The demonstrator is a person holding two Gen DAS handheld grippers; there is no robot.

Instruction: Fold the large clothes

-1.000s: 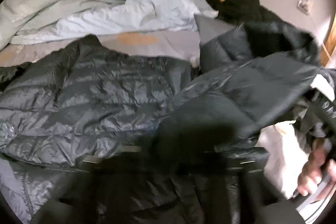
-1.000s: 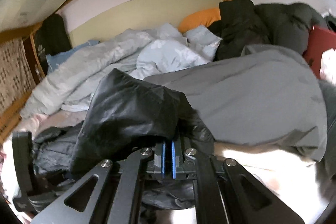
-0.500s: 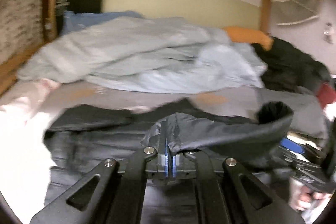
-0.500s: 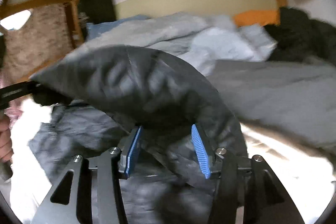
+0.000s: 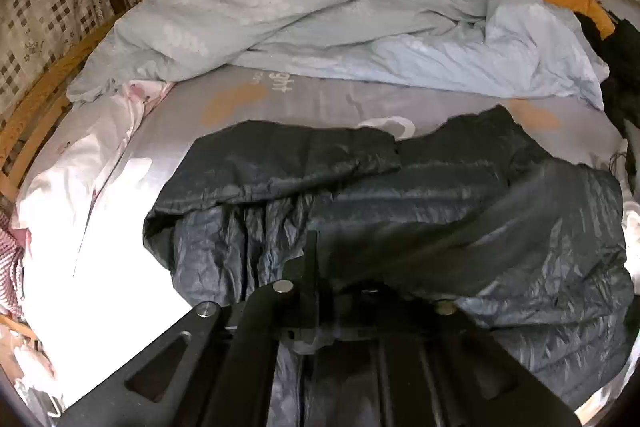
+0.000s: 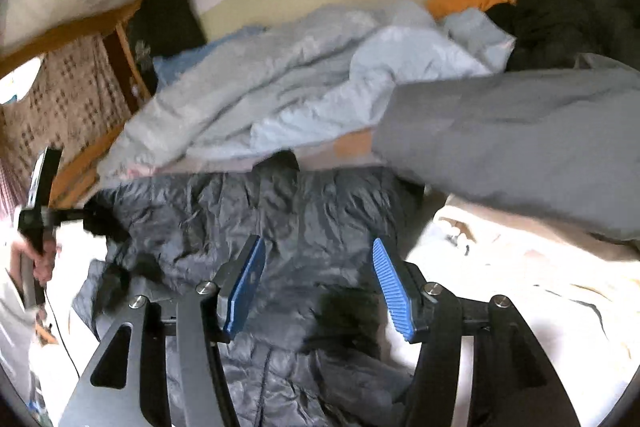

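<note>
While both grippers' jaws open, right gripper (image 6: 318,285) empty, the dark jacket (image 5: 460,203) lies crosswise.

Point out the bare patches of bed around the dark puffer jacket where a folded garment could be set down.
Free: the grey sheet between the dark puffer jacket and the light blue duvet. Crowded: white-pink bedding left, grey coat and black clothes right.

The right gripper (image 6: 318,283), earlier clamped on a fold of the dark puffer jacket (image 5: 460,211), is opening above it with nothing between its pads, while the left gripper (image 5: 340,291) is parting slightly over the now flattened jacket.
</note>
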